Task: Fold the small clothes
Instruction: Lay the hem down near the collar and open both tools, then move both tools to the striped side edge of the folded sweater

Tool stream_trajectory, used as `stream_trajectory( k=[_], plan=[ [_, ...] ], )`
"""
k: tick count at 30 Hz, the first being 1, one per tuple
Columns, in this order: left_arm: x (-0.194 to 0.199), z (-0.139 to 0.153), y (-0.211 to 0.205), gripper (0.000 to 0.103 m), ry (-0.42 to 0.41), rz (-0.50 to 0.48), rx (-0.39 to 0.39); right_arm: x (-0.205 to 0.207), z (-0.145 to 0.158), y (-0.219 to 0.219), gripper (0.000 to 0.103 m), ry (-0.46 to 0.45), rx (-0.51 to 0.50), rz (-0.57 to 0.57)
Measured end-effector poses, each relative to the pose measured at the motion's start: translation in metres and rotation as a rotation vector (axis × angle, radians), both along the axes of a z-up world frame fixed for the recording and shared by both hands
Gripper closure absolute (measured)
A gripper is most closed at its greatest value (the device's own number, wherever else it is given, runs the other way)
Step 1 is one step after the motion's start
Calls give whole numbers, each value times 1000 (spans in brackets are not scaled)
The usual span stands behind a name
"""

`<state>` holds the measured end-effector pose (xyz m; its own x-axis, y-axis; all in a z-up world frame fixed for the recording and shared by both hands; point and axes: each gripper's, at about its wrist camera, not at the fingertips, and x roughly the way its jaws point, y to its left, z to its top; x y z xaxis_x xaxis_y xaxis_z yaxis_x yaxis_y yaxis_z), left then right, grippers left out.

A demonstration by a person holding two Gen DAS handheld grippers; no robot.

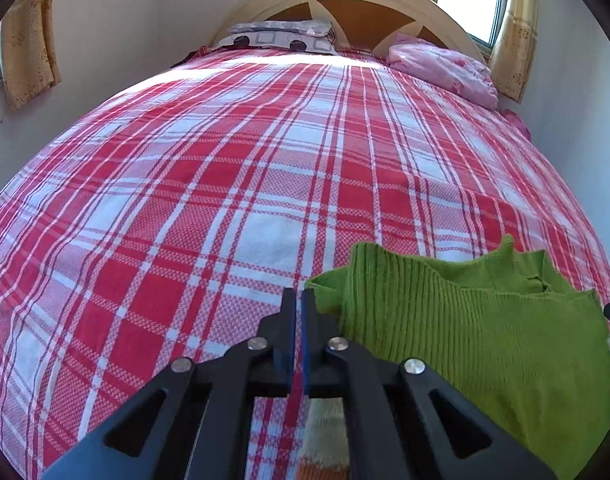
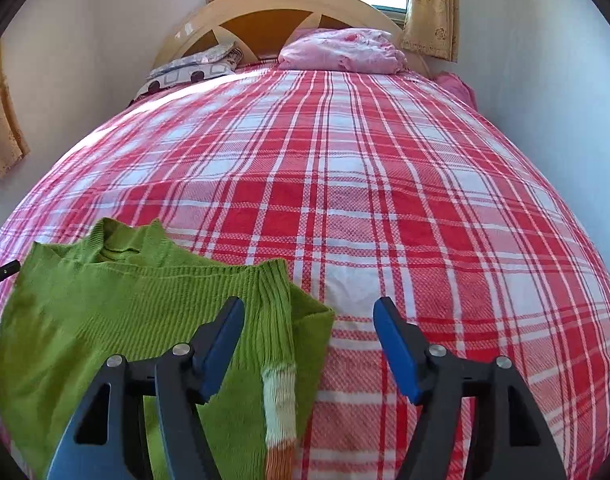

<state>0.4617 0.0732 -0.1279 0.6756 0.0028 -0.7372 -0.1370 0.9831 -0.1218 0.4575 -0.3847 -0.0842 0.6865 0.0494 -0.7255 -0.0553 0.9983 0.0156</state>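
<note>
A small green ribbed knit sweater [image 1: 465, 320] lies on the red and white plaid bed, at lower right in the left wrist view and lower left in the right wrist view [image 2: 117, 320]. One sleeve with a white and orange cuff [image 2: 281, 408] is folded across it. My left gripper [image 1: 298, 300] is shut at the sweater's left edge; I see no cloth between its pads. My right gripper [image 2: 309, 320] is open, its left finger [image 2: 221, 336] over the sweater and its right finger over the bedspread.
The plaid bedspread [image 1: 225, 184] covers the bed. A patterned pillow [image 1: 281, 38] and a pink bundle of bedding [image 1: 445, 68] lie by the arched wooden headboard [image 2: 289, 4]. White walls stand on both sides, with curtained windows behind.
</note>
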Motion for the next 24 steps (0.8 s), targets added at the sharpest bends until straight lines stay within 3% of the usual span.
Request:
stream_trajectory(
  k=[3, 6, 8, 10, 13, 14, 16, 18, 19, 24],
  plan=[
    [-37, 15, -3, 95, -56, -16, -19, -44, 19, 2, 35, -28, 67, 47],
    [-74, 21, -13, 82, -87, -67, 8, -95, 23, 23, 35, -27, 99, 156],
    [-99, 19, -19, 61, -99, -90, 30, -124, 15, 41, 35, -2, 90, 238],
    [-116, 12, -25, 53, -84, -104, 70, -145, -4, 55, 35, 48, 57, 264],
    [-129, -6, -33, 53, -25, -130, 132, -156, -43, 60, 35, 162, -13, 239],
    [-130, -13, -34, 53, -2, -125, 154, -161, -47, 60, 35, 138, -20, 241],
    [-134, -16, -31, 53, -2, -118, 145, -164, -44, 61, 35, 146, -25, 219],
    [-136, -12, -27, 45, 0, -106, 154, -163, -34, 68, 35, 151, -55, 193],
    [-136, -14, -26, 36, 7, -96, 163, -162, -28, 69, 35, 131, -65, 191],
    [-135, -22, -16, 26, 18, -74, 98, -154, -11, 103, 35, 43, -11, 237]
  ],
)
